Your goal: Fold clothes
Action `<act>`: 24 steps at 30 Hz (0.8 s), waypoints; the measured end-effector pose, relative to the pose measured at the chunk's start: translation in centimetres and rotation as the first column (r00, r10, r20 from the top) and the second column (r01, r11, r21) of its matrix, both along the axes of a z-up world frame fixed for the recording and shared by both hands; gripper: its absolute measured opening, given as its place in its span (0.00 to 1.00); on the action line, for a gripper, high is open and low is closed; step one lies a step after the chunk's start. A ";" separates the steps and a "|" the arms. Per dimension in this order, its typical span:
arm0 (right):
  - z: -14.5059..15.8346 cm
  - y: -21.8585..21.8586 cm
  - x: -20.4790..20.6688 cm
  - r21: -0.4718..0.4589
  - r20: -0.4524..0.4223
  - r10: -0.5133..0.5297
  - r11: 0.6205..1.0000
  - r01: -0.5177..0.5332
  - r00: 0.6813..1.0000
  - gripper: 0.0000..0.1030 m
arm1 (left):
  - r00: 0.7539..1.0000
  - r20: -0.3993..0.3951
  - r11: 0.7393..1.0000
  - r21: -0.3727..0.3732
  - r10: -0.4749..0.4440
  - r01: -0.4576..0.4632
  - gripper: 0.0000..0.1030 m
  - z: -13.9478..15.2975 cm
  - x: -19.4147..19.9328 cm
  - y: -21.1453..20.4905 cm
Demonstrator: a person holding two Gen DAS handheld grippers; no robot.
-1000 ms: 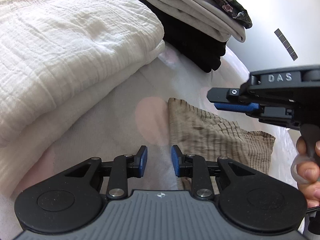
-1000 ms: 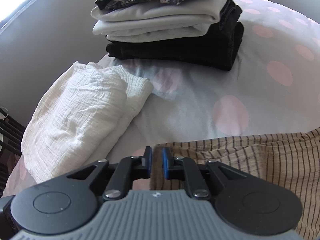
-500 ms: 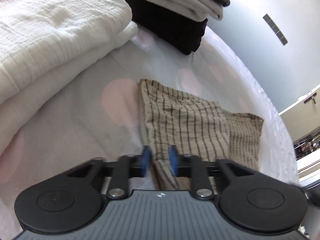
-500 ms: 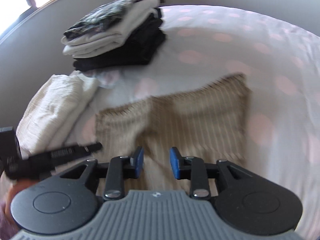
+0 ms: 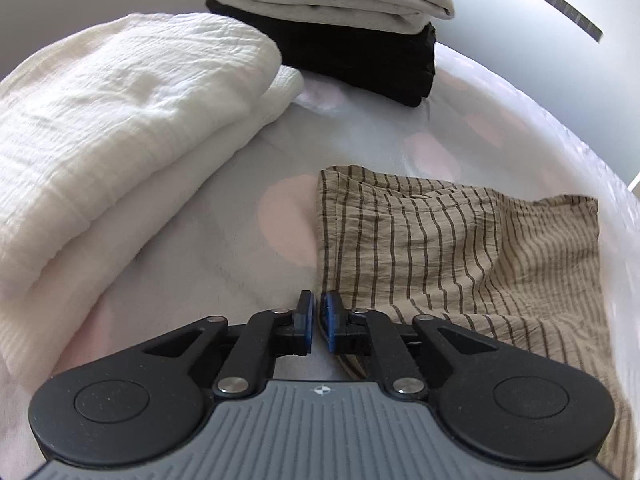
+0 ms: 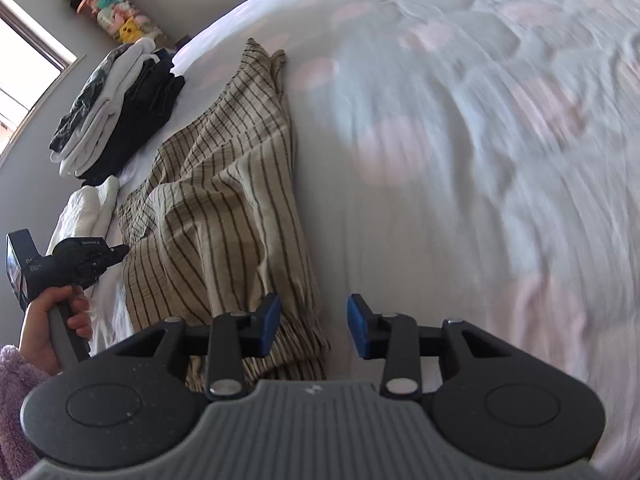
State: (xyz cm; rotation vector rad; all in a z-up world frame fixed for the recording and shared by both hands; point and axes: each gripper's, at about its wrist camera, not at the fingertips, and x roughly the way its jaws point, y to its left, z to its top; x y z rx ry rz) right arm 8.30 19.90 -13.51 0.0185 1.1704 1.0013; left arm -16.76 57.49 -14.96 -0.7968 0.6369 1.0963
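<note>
Striped beige garment (image 5: pixel 460 248) lies rumpled on the dotted bedsheet (image 6: pixel 460 160) — partly folded, near the folded white cloth (image 5: pixel 120 140) and the stack of folded clothes (image 5: pixel 340 20) at the bed's far edge. Left gripper (image 5: pixel 316 316) at the garment's near-left corner: jaws a narrow slit and opening, fabric edge seems to sit between the pads — grip not clear. Right gripper (image 6: pixel 313 326) over the garment's other end: jaws moderately apart and widening, pads not pressing on the cloth.
</note>
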 end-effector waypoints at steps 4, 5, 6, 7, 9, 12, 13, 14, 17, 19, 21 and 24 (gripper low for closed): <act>-0.4 -1.0 -0.1 0.056 -0.014 0.004 0.998 -0.003 1.000 0.45 | 0.998 0.065 0.999 -0.019 -0.024 0.025 0.61 2.5 -1.5 -2.9; -0.6 -1.2 0.1 0.074 -0.022 0.003 0.997 -0.002 1.000 0.46 | 0.996 0.083 0.998 -0.041 -0.042 0.046 0.64 2.9 -1.8 -3.9; -0.7 -1.4 0.3 0.091 -0.032 0.002 0.996 0.000 0.999 0.48 | 0.993 0.104 0.995 -0.073 -0.061 0.068 0.64 3.3 -1.9 -4.7; -0.9 -1.5 0.5 0.108 -0.042 0.003 0.994 0.002 0.999 0.49 | 0.989 0.128 0.991 -0.103 -0.075 0.088 0.65 3.5 -1.9 -5.4; -1.3 -1.9 0.6 0.133 -0.063 0.007 0.991 0.001 0.998 0.49 | 0.980 0.171 0.981 -0.149 -0.097 0.123 0.66 3.6 -1.7 -7.0; -1.7 -2.1 0.7 0.157 -0.085 0.023 0.988 -0.010 0.996 0.49 | 0.975 0.164 0.969 -0.171 -0.150 0.178 0.66 3.7 -0.7 -9.1; -1.8 -2.1 0.7 0.162 -0.088 0.028 0.987 -0.014 0.996 0.49 | 0.974 0.153 0.966 -0.170 -0.169 0.195 0.65 3.8 -0.3 -9.7; -1.9 -2.1 0.7 0.167 -0.090 0.032 0.986 -0.016 0.995 0.50 | 0.973 0.133 0.963 -0.165 -0.191 0.212 0.56 3.8 0.2 -10.3; -2.1 -2.0 0.6 0.185 -0.096 0.043 0.982 -0.024 0.994 0.50 | 0.965 0.052 0.953 -0.150 -0.258 0.263 0.13 3.5 1.8 -11.4; -2.2 -1.9 0.5 0.189 -0.092 0.046 0.982 -0.028 0.995 0.49 | 0.957 -0.013 0.948 -0.141 -0.290 0.286 0.02 2.8 2.7 -12.0; -2.2 -1.9 0.4 0.185 -0.085 0.047 0.982 -0.031 0.995 0.49 | 0.949 -0.097 0.949 -0.134 -0.300 0.286 0.02 2.4 3.2 -12.4; -2.3 -1.7 0.2 0.155 -0.073 0.050 0.987 -0.038 0.996 0.48 | 0.934 -0.196 0.950 -0.151 -0.299 0.273 0.01 1.3 3.7 -12.5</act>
